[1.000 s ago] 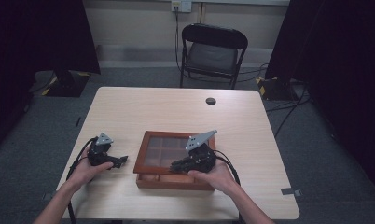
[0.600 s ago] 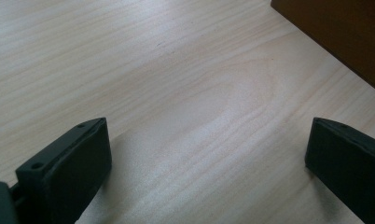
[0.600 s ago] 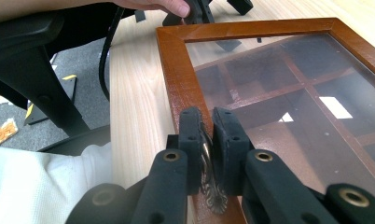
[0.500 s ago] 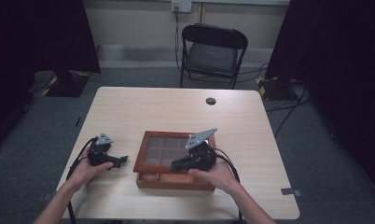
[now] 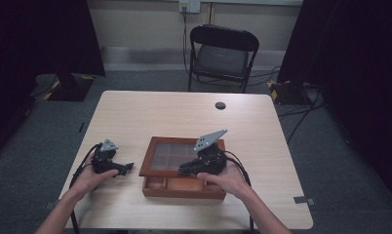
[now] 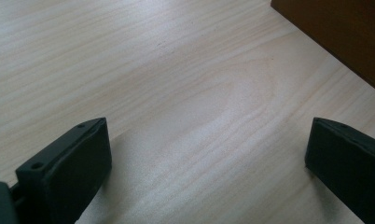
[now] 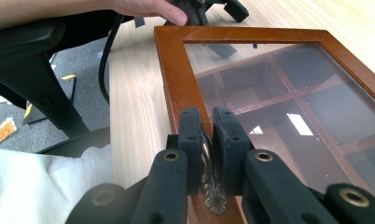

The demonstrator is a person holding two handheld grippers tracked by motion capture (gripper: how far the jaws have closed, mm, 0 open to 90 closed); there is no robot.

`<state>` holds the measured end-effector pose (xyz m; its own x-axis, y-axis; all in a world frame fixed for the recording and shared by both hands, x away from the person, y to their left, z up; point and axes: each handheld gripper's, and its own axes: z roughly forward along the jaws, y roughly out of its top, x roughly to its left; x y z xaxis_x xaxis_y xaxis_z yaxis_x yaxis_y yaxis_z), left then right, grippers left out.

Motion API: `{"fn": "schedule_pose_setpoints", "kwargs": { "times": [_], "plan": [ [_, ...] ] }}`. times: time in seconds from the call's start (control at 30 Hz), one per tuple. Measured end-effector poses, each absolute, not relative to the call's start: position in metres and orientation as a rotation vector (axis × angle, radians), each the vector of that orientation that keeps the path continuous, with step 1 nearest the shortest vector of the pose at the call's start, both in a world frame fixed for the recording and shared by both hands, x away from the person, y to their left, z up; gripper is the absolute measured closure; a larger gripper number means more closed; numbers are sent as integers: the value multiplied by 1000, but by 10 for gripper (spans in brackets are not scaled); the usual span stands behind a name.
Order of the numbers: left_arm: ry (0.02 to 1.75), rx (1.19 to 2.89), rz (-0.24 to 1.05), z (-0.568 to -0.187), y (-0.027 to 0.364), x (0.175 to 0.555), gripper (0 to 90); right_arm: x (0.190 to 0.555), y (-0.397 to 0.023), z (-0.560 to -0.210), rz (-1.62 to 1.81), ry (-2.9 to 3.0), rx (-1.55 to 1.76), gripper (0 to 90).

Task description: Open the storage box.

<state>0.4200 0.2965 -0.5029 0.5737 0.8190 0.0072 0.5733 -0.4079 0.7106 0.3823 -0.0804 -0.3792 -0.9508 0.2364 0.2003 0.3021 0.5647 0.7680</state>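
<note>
The table [image 5: 184, 117] takes up the middle of the high view, and your wooden box [image 5: 183, 186] sits in its lower centre, toward the near edge. Its glass-panelled lid [image 5: 174, 156] is tilted up at the front, so the tray compartments show open below it (they look empty, as far as the view allows).

Your right gripper [image 7: 206, 135] sits at the bottom centre of its own view, jaws pressed together on the small ornate metal handle [image 7: 209, 186] fixed to the lid's front rail. So you appear to be in the middle of raising the lid.

Your left gripper [image 5: 120, 168] rests on the table at the lower left of the high view, just beside the box but apart from it; in its own view the jaws stand wide apart with nothing but bare wood between them.

The next move, I judge, calls for swinging the handle up and back along the hinge's arc while you keep the pinch firm. The handle is thin and could slip; the free gripper could steady the box base.
</note>
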Motion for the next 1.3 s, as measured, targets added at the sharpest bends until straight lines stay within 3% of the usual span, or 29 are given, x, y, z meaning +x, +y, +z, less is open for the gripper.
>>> {"fn": "schedule_pose_setpoints", "kwargs": {
  "times": [1.3],
  "plan": [
    [1105,2132,470,-503,297,420,0,394,-81,-354,-1367,-2726,-470,825]
  ]
}}
